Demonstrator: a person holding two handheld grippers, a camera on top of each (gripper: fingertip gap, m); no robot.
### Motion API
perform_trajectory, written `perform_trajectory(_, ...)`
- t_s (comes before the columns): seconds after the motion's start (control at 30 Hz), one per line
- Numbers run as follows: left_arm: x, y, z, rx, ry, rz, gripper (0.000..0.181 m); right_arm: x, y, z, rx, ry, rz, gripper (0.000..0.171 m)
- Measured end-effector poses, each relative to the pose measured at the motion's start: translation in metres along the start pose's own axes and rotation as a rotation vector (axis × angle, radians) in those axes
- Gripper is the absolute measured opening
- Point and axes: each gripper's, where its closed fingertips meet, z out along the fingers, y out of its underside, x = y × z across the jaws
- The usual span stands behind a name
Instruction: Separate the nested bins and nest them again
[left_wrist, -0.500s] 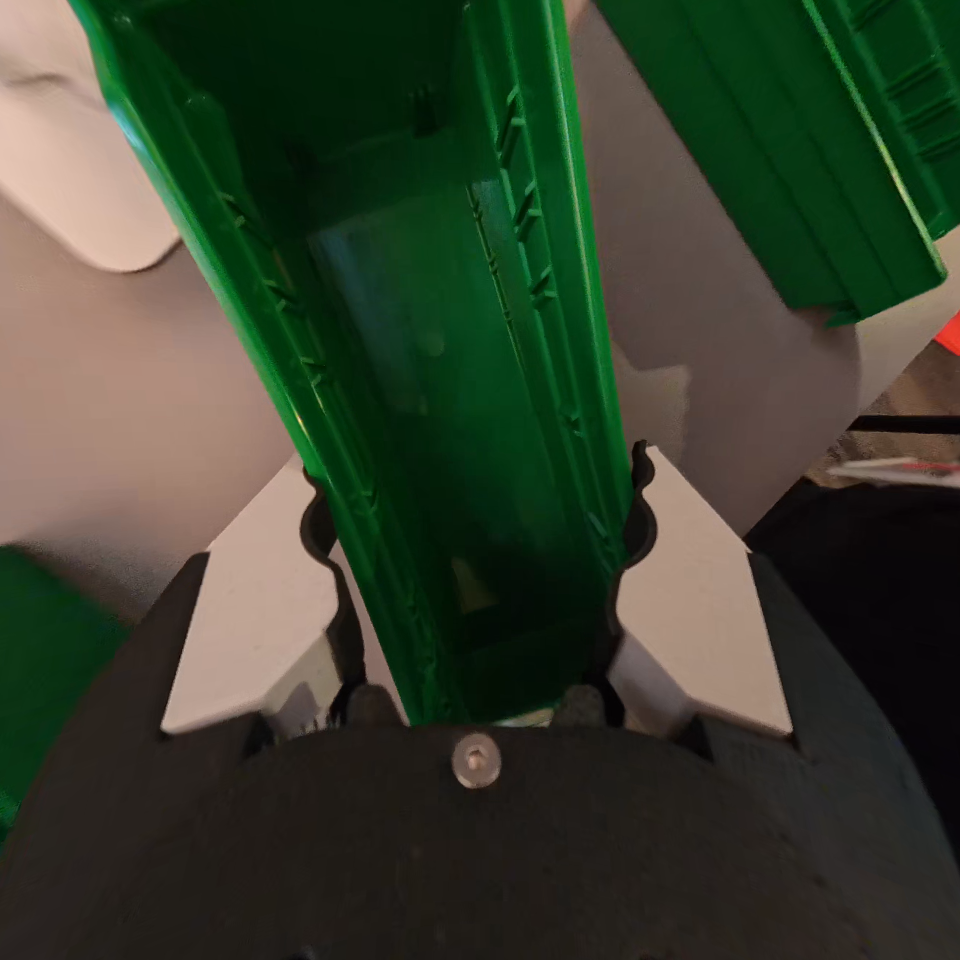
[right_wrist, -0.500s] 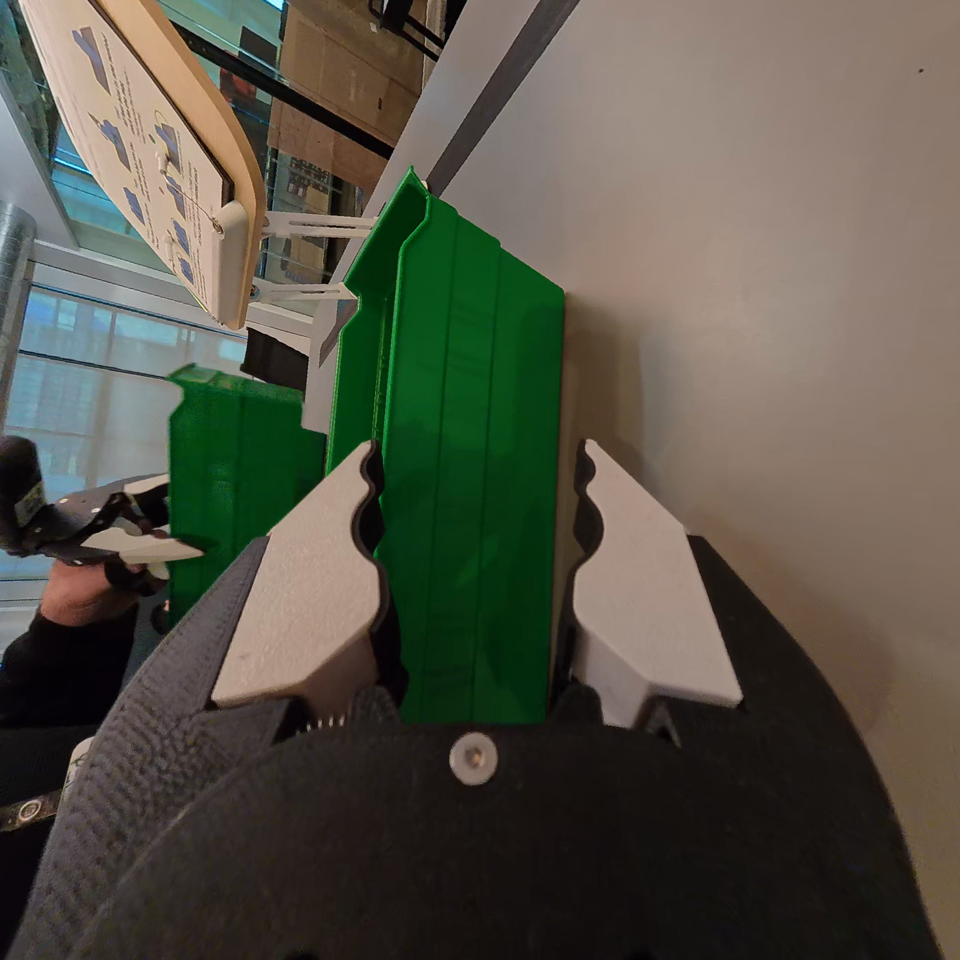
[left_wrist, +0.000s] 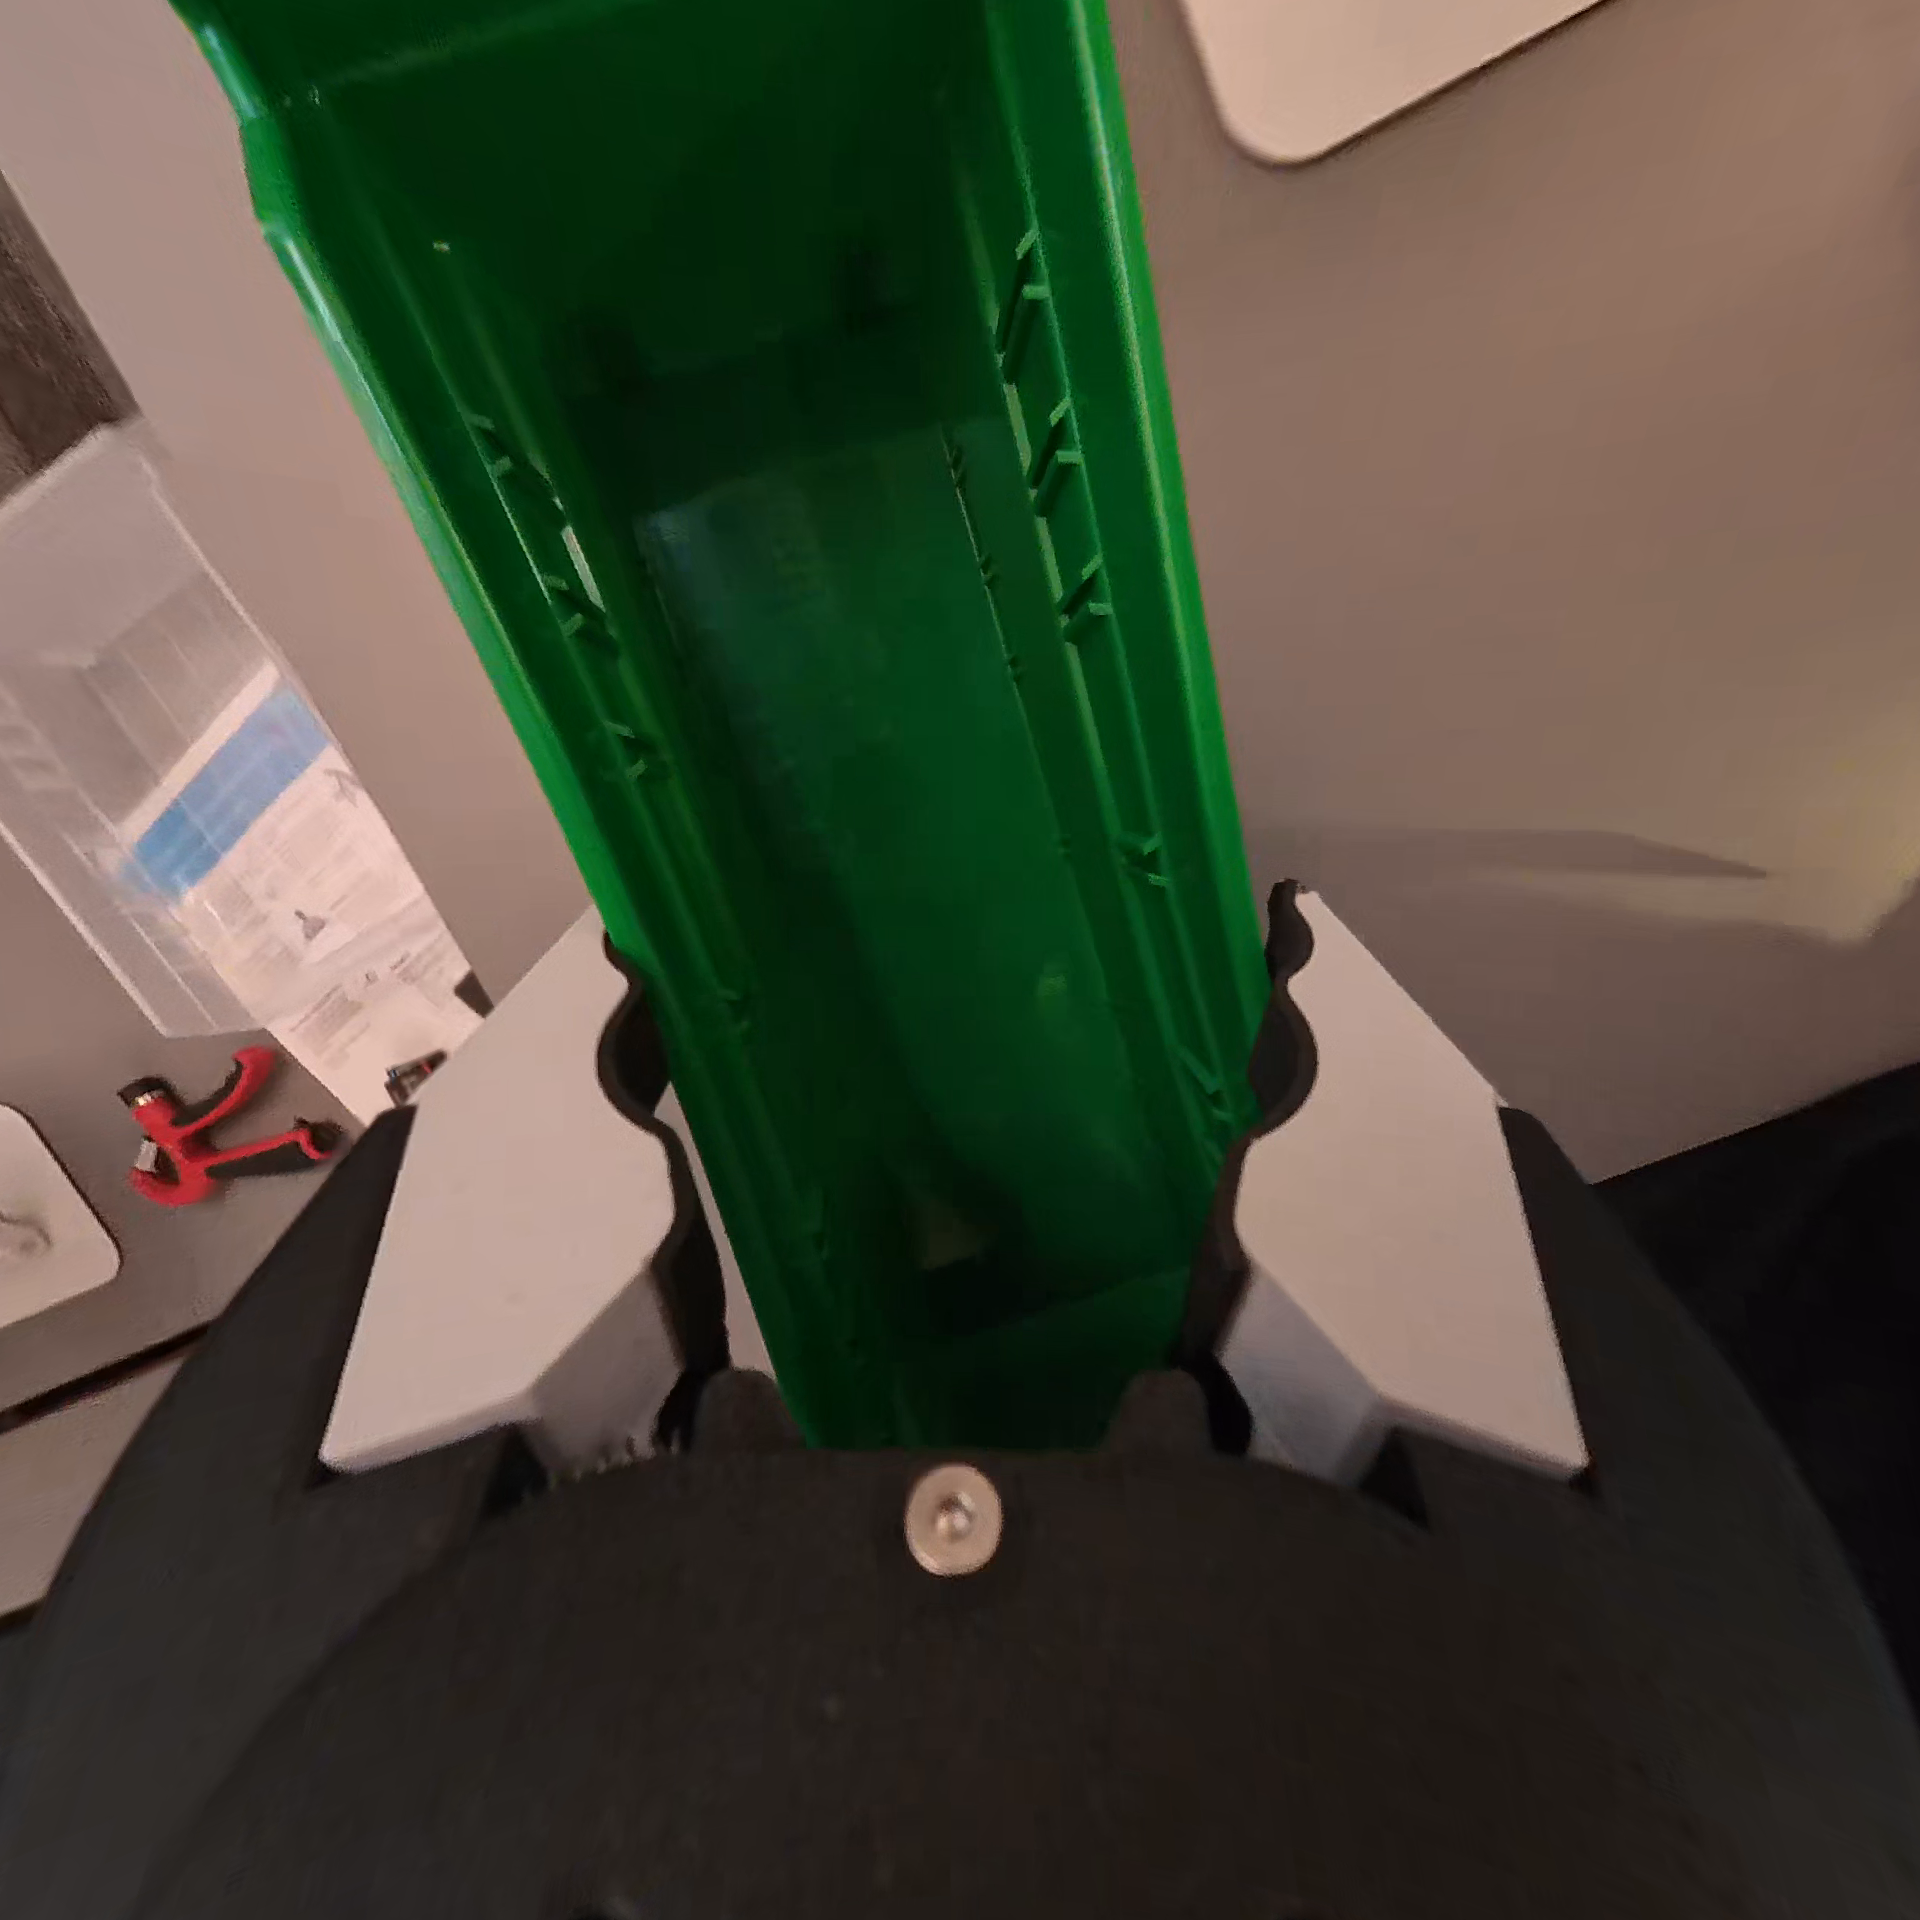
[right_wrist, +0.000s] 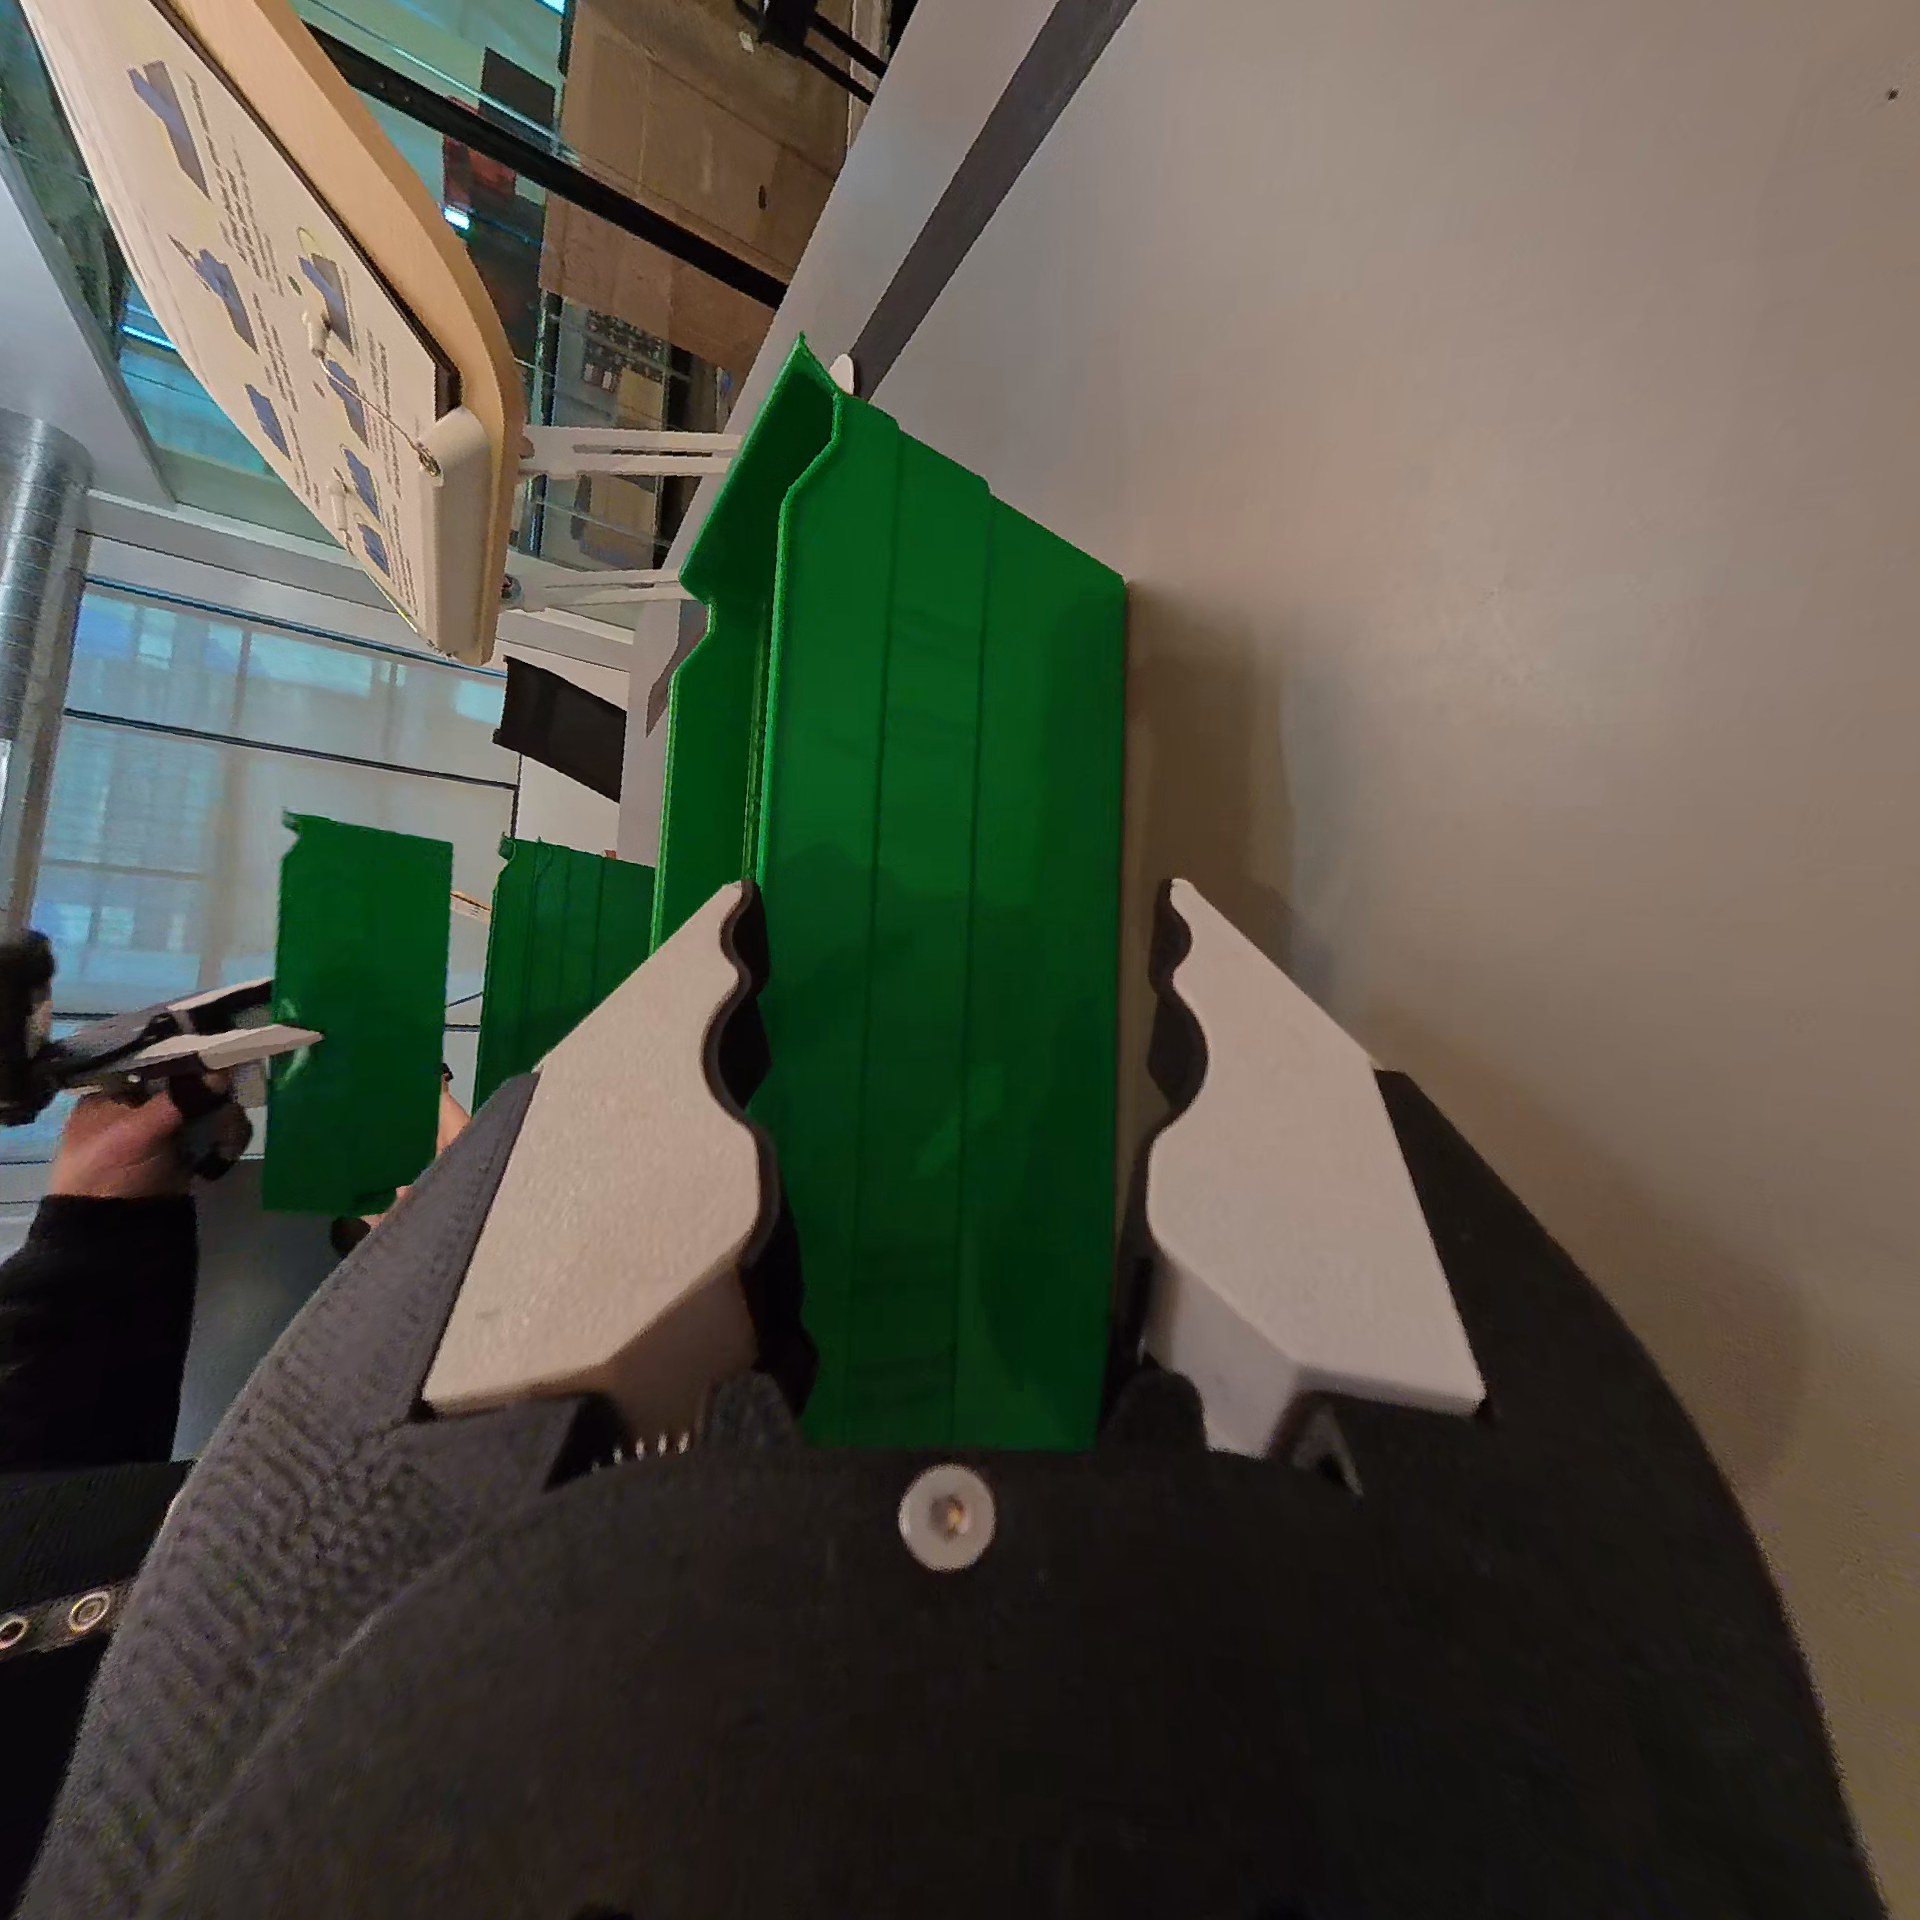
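Green bin (left_wrist: 831, 727) in left hand-held gripper (left_wrist: 951, 1029) — clamped, w/ open side up.

From the left wrist view we look along the left hand-held gripper (left_wrist: 940, 1122) into a green bin (left_wrist: 810, 727) pressed close to the lens, the grey surface (left_wrist: 1507, 520) beyond. Our right wrist view is rolled sideways, close against another green bin (right_wrist: 935, 935) on the surface (right_wrist: 1507, 623); it also catches the left hand-held gripper (right_wrist: 286, 1018) and its bin (right_wrist: 353, 1018) farther off.
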Motion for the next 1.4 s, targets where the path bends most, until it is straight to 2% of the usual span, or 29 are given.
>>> perform_trajectory(0.13,-0.024,0.025,0.027,-0.058,-0.026,-0.015,0.115,-0.002,0.001,0.0,-0.002,0.003,-0.005,0.073)
perform_trajectory(0.3,-0.029,0.01,0.027,0.064,0.035,-0.096,0.115,-0.002,0.004,0.001,0.003,-0.001,0.01,0.074)
perform_trajectory(0.53,-0.009,0.003,0.029,0.079,0.044,-0.03,0.115,-0.002,0.004,0.001,0.01,-0.005,0.019,0.074)
perform_trajectory(0.6,-0.012,0.01,0.038,0.02,-0.001,0.0,0.117,-0.002,0.004,0.001,0.011,-0.002,0.017,0.074)
perform_trajectory(0.67,-0.012,0.014,0.052,0.011,0.023,-0.016,0.119,-0.002,0.004,0.001,0.011,-0.005,0.017,0.074)
perform_trajectory(0.83,-0.019,0.028,0.084,0.007,0.041,-0.071,0.138,-0.003,0.006,0.0,0.001,-0.002,0.007,0.074)
perform_trajectory(0.93,-0.019,0.01,0.069,0.119,-0.015,-0.087,0.154,-0.006,0.011,0.001,-0.02,-0.016,0.005,0.075)
perform_trajectory(1.0,-0.01,-0.01,0.048,0.184,-0.065,-0.063,0.155,-0.008,0.019,0.006,-0.054,-0.021,-0.005,0.075)
perform_trajectory(1.07,0.023,-0.041,0.031,0.261,-0.036,-0.024,0.151,-0.014,0.027,0.013,-0.087,-0.034,-0.014,0.076)
perform_trajectory(1.13,0.074,-0.067,0.029,0.265,0.033,0.04,0.15,-0.023,0.038,0.024,-0.113,-0.054,-0.014,0.074)
perform_trajectory(1.23,0.176,-0.104,0.038,0.296,0.256,0.092,0.147,-0.037,0.052,0.042,-0.139,-0.071,-0.023,0.078)
perform_trajectory(1.33,0.268,-0.121,0.061,0.261,0.434,0.152,0.147,-0.058,0.072,0.062,-0.165,-0.131,0.017,0.081)
perform_trajectory(1.4,0.323,-0.117,0.079,0.17,0.566,0.14,0.152,-0.075,0.083,0.076,-0.153,-0.178,0.063,0.086)
